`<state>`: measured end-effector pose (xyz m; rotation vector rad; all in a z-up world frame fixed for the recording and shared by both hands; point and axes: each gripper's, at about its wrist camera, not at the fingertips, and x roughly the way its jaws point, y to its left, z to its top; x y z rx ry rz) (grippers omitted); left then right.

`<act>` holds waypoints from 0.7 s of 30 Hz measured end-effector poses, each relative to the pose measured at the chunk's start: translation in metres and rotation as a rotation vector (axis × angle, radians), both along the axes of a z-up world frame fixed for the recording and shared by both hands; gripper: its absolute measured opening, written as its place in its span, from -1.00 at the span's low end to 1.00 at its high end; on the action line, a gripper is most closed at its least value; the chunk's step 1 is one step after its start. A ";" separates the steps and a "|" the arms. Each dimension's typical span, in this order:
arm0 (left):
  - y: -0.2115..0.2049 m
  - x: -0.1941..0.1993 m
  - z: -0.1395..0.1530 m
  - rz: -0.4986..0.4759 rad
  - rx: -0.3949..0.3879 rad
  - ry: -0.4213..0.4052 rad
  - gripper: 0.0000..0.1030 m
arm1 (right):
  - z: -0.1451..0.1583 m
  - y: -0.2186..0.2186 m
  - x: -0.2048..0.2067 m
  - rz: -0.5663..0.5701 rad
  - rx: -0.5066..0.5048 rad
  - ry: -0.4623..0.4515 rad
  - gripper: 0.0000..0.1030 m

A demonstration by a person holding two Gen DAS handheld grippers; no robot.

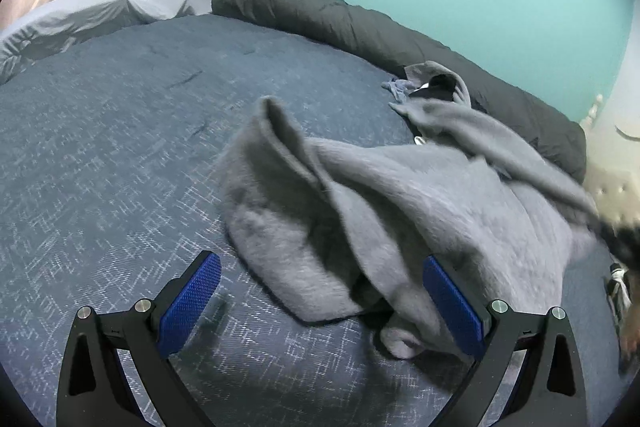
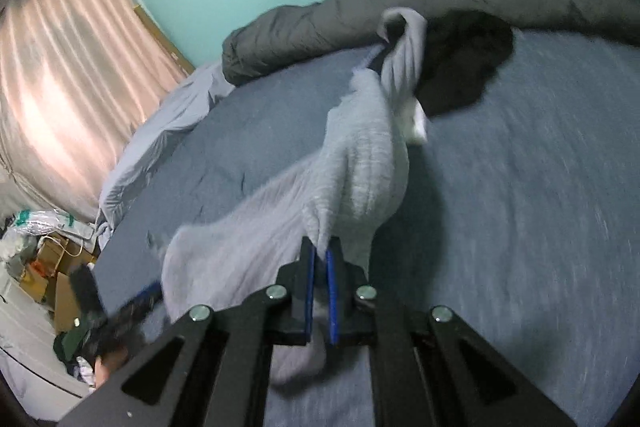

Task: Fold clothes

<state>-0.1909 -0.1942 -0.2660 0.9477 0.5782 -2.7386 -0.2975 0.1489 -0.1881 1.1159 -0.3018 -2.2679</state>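
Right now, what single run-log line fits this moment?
task: fold clothes | right gripper: shut on grey garment, lifting it | left gripper: open, beside garment | surface: blue bed cover

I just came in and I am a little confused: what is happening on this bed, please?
A person is folding clothes with two handheld grippers. The right gripper is shut on a grey fleece garment and lifts part of it off the blue bedspread. The left gripper is open, with the garment's crumpled end between its fingers. The garment is not folded yet.
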 end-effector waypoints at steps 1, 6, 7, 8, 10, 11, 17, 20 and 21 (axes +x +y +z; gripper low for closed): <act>-0.001 0.001 0.000 0.003 0.001 0.001 0.99 | -0.007 0.005 0.010 0.000 0.014 -0.015 -0.90; 0.001 0.002 0.001 0.002 0.001 -0.001 0.99 | -0.042 0.016 0.023 -0.002 0.035 -0.157 -0.84; 0.002 0.001 0.000 -0.002 0.001 0.000 0.99 | -0.045 0.017 0.022 -0.007 0.047 -0.162 -0.81; 0.002 0.000 0.000 -0.005 0.000 -0.002 0.99 | -0.042 0.019 0.022 -0.022 0.061 -0.143 -0.81; 0.003 0.000 -0.001 -0.010 -0.002 -0.005 0.99 | -0.029 0.026 0.013 -0.061 0.059 -0.090 -0.77; 0.003 -0.001 -0.001 -0.010 0.000 -0.006 0.99 | -0.022 0.030 0.007 -0.084 0.051 -0.067 -0.51; 0.007 -0.005 -0.001 -0.020 -0.001 -0.010 0.99 | -0.013 0.023 -0.058 -0.133 0.064 -0.069 0.11; 0.012 -0.006 -0.003 -0.025 -0.012 -0.017 0.99 | -0.024 0.008 -0.095 -0.145 0.126 -0.099 0.19; 0.012 -0.007 -0.003 -0.026 -0.011 -0.019 0.99 | -0.026 0.010 -0.101 -0.145 0.129 -0.094 0.19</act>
